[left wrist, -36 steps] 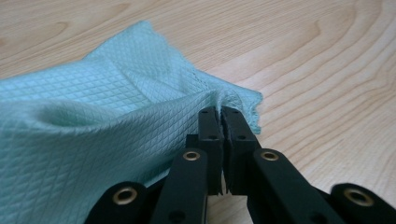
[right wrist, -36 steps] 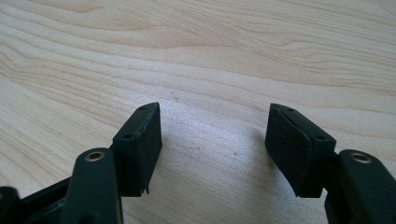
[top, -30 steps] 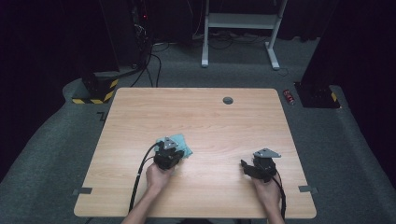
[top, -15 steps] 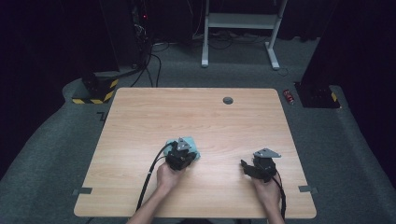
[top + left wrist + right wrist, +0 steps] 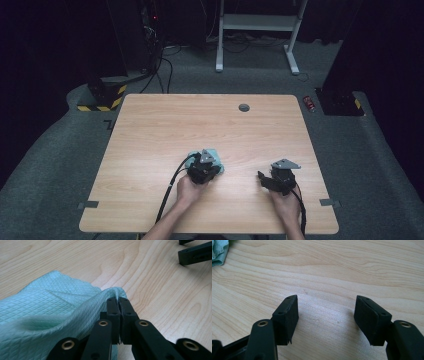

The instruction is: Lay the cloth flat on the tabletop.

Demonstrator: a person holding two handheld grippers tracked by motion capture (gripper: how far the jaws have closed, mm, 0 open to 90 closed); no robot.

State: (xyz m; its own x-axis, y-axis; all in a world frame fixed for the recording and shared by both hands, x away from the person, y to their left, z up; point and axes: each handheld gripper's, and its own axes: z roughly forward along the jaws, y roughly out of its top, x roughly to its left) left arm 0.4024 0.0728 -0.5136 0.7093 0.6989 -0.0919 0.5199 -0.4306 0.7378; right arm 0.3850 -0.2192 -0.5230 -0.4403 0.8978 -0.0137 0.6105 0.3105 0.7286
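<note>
On the table (image 5: 150, 130) a pale green cloth (image 5: 210, 154) lies near the front edge, a little left of the middle. The left hand-held gripper (image 5: 206, 167) sits right on the cloth's near side, held by the left hand (image 5: 189, 187), whose forearm comes in from the front edge and leans to the right. In the left gripper view its jaws are pressed together on a raised fold of the cloth (image 5: 50, 312), which drapes up to the fingertips. The right hand-held gripper (image 5: 272, 179) rests low over bare wood, well to the right of the cloth, gripped from behind by the right hand (image 5: 286, 200), jaws pointing left toward the cloth. In the right gripper view its jaws stand wide apart with nothing between them, and a corner of the cloth (image 5: 218, 251) shows at the upper left.
</note>
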